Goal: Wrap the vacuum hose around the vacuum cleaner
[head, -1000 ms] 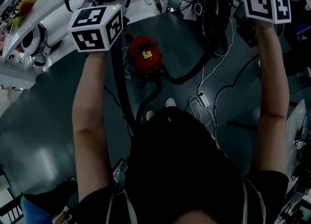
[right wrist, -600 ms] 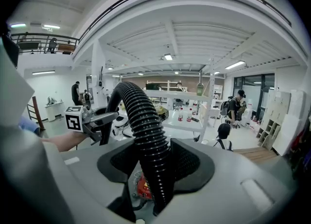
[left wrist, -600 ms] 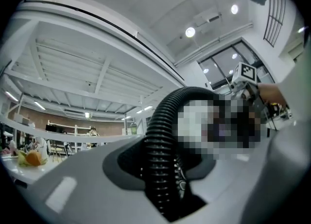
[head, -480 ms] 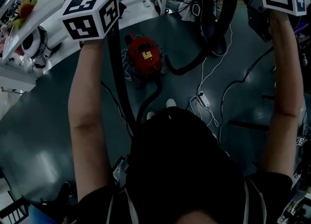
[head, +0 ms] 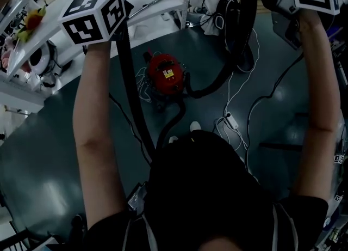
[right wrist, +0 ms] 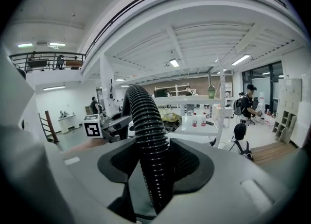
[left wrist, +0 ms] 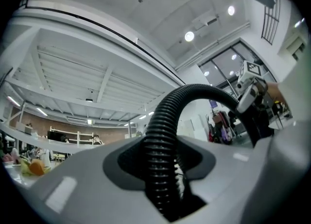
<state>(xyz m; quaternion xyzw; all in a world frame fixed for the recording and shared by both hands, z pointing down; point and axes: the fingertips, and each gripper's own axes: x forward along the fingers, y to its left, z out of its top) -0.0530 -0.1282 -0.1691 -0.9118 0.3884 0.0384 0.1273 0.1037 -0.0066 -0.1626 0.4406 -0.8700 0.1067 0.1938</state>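
Observation:
The red vacuum cleaner [head: 166, 73] stands on the dark floor ahead of my feet. Its black ribbed hose [head: 128, 81] hangs from my raised left gripper [left wrist: 163, 162], loops low near my feet and climbs back to the cleaner. Another stretch of the hose [head: 215, 84] leaves the cleaner's right side and rises to my right gripper [right wrist: 153, 164]. Each gripper is shut on the hose, which arches between them overhead: the hose [left wrist: 167, 121] curves right toward the other gripper [left wrist: 250, 79], and the hose [right wrist: 143, 121] bends left toward the left gripper's marker cube [right wrist: 92, 126].
White tables [head: 32, 54] with clutter line the upper left. White cables and a power strip [head: 231, 122] lie on the floor to the right of the cleaner. A dark bag [head: 225, 10] sits beyond it. People stand and sit by desks [right wrist: 248, 104] in the room.
Both grippers have gone up with the hose, the left cube drifting left and the right cube rightward toward the frame's top. The hose stretches hang taller and straighter.

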